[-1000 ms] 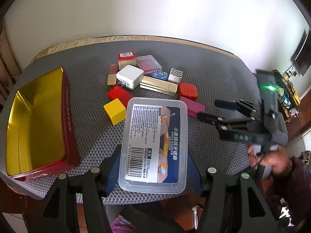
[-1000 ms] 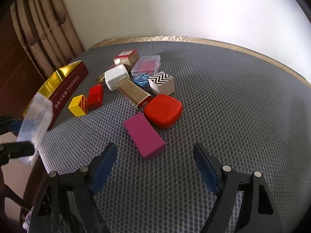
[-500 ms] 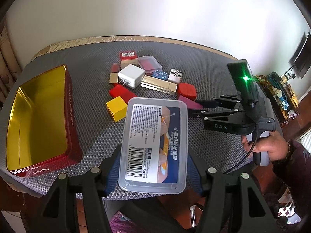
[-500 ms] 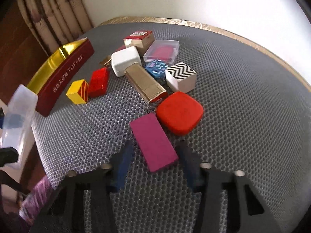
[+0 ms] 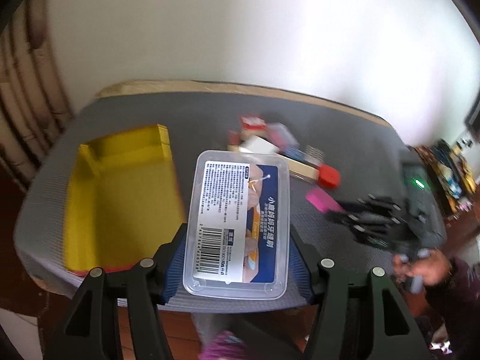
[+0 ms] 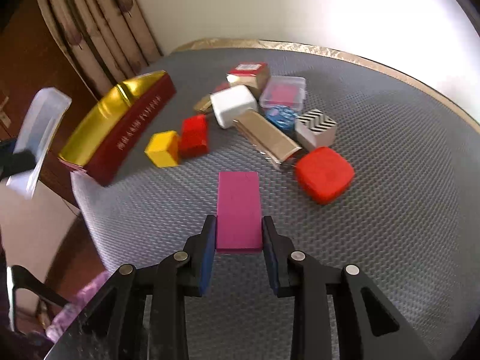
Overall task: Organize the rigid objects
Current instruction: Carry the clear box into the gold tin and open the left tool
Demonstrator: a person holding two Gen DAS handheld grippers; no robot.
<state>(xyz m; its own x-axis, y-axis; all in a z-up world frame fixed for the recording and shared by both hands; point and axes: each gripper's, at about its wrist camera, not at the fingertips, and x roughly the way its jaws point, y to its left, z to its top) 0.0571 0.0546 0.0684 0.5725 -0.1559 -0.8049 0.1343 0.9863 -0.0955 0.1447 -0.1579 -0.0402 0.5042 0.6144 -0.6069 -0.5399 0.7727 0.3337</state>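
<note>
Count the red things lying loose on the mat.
2: a red block beside the yellow cube, and a rounded red case right of the gold bar. A red-topped carton stands at the back; more red may hide behind the white charger.

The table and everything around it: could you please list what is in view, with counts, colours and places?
table: 1, grey mesh cover, gold edge
tin tray: 1, gold inside, dark red walls, left side of table
clear lidded box: 1, printed label, held in left gripper
magenta block: 1, held in right gripper
red rounded block: 1, right of magenta block
yellow block: 1, beside tray
red block: 1, touching yellow block
white charger: 1, middle of pile
gold bar box: 1, by charger
zigzag box: 1, black and white
small clear case: 1, pink inside
left gripper: black, blue pads
right gripper: black, blue pads
</note>
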